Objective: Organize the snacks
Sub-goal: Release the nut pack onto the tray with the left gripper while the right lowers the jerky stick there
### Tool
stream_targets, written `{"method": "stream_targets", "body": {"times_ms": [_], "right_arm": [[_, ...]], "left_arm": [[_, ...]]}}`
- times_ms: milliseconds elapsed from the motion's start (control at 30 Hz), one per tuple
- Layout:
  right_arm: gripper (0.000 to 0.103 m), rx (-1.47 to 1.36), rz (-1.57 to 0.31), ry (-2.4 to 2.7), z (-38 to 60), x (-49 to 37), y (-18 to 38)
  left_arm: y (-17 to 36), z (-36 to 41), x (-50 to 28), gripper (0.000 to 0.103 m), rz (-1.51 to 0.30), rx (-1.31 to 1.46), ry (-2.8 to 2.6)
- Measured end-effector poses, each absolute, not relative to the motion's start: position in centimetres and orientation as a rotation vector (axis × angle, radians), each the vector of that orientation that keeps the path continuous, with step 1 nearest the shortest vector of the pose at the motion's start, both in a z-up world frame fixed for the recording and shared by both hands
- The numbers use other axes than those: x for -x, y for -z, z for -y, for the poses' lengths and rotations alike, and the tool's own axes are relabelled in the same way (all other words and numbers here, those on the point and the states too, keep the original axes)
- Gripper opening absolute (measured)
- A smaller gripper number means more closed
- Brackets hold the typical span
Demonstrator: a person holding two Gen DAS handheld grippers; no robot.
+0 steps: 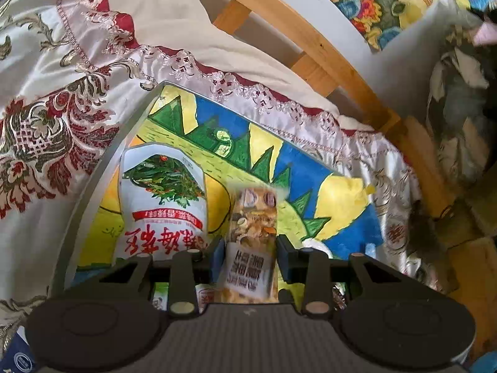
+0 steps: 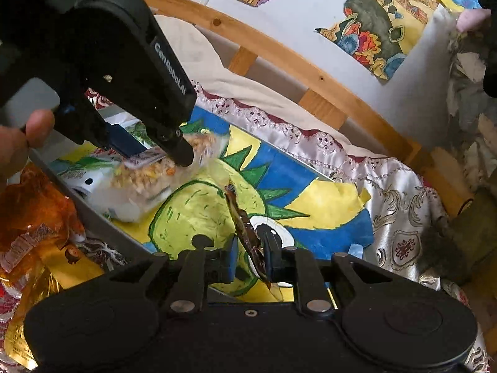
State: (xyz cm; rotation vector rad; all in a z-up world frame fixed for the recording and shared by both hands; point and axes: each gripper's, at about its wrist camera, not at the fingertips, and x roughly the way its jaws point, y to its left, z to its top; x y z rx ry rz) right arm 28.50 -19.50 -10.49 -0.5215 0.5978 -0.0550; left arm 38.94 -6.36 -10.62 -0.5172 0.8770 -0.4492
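A grey-rimmed tray [image 1: 102, 168] lined with a painted blue, yellow and green sheet holds a white packet [image 1: 161, 199] printed with green vegetables. My left gripper [image 1: 251, 242] is shut on a clear nut-mix packet [image 1: 253, 217] and holds it over the tray beside the white packet. In the right wrist view the left gripper [image 2: 155, 155] is at the upper left with that nut packet [image 2: 146, 177]. A thin brown wrapper [image 2: 245, 230] stands edge-on between the pads of my right gripper [image 2: 251, 245]. It leans on the right pad, and a gap shows at the left pad.
Orange and gold snack packets [image 2: 34, 217] lie outside the tray rim [image 2: 93, 214] on the left. An embroidered satin cloth [image 1: 62, 93] surrounds the tray. A wooden rail [image 2: 279, 52] runs behind it, with paintings [image 2: 372, 31] on the wall. A person's thumb [image 2: 37, 124] shows at the left.
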Motion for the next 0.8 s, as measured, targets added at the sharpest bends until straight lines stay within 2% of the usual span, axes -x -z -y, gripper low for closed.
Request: {"method": "stream_targets", "body": {"times_ms": [100,200,300,433,567,733,800], "right_arm": [[0.025,0.520,-0.604,0.060,19.4,-28.4,10.6],[0.037,0.487,-0.615,0.053,19.7,-28.4,10.3],[0.040,0.444,-0.626,0.050,20.3,-28.3,9.8],[0.049,0.387,-0.617,0.053,20.9,-27.5,8.5],[0.066,0.305,-0.585,0.067,22.0,-26.3,6.6],[0.075,0.207,-0.516,0.088,23.1,-24.1,4.0],[0.077,0.172,-0.482,0.098,23.6,-23.1,3.0]], "left_arm": [[10.6,6.6,-38.8,0.043,-0.876,0.504,0.456],[10.4,6.8,-38.7,0.056,-0.881,0.492,0.468],[10.1,6.7,-38.7,0.062,-0.875,0.490,0.455],[9.0,6.4,-38.0,0.075,-0.850,0.455,0.433],[7.2,6.5,-36.8,0.083,-0.800,0.394,0.413],[4.3,6.4,-34.2,0.096,-0.731,0.310,0.392],[3.1,6.3,-32.7,0.098,-0.687,0.266,0.372]]}}
